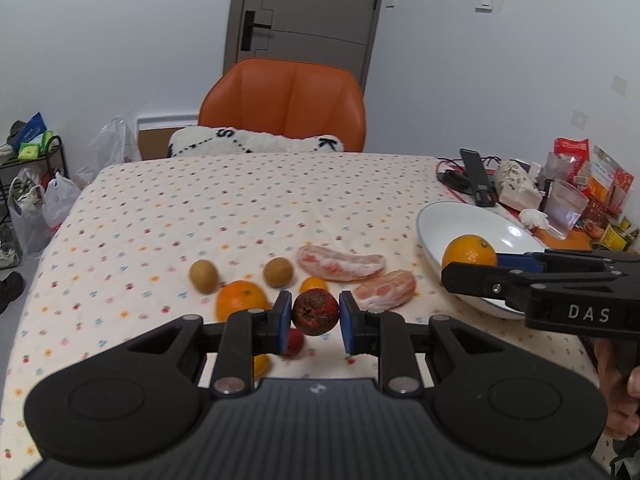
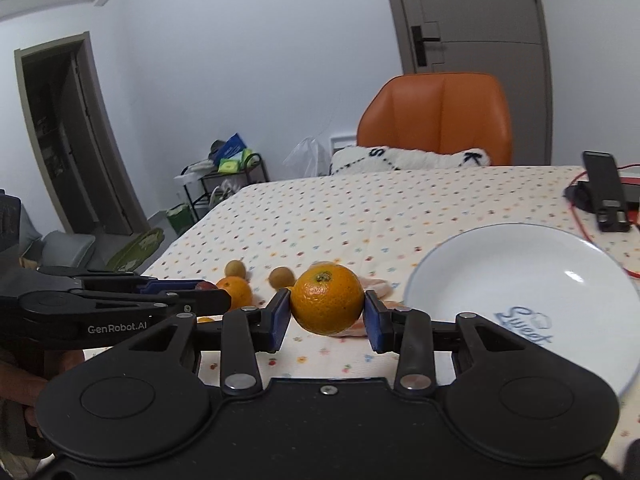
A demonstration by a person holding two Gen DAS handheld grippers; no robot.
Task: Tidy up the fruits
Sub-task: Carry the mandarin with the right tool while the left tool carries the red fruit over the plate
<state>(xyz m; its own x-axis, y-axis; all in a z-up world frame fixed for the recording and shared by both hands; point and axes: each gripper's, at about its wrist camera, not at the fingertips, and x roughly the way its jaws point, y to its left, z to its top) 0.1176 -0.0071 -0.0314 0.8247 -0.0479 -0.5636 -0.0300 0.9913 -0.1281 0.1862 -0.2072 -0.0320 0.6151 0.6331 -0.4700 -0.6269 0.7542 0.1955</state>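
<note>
Left hand-held gripper (image 1: 315,314) clamped on a dark red fruit (image 1: 315,312), held above the desk (image 1: 240,200), left of the white plate (image 2: 520,272); right hand-held gripper (image 2: 327,311) clamped on an orange (image 2: 327,304), at the plate's left rim; kiwis (image 1: 203,276) and pomelo segments (image 1: 340,266) lie left of the plate.

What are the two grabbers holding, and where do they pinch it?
The left gripper pinches a small dark red fruit by its two sides. The right gripper pinches an orange by its two sides, stem end up.
</note>
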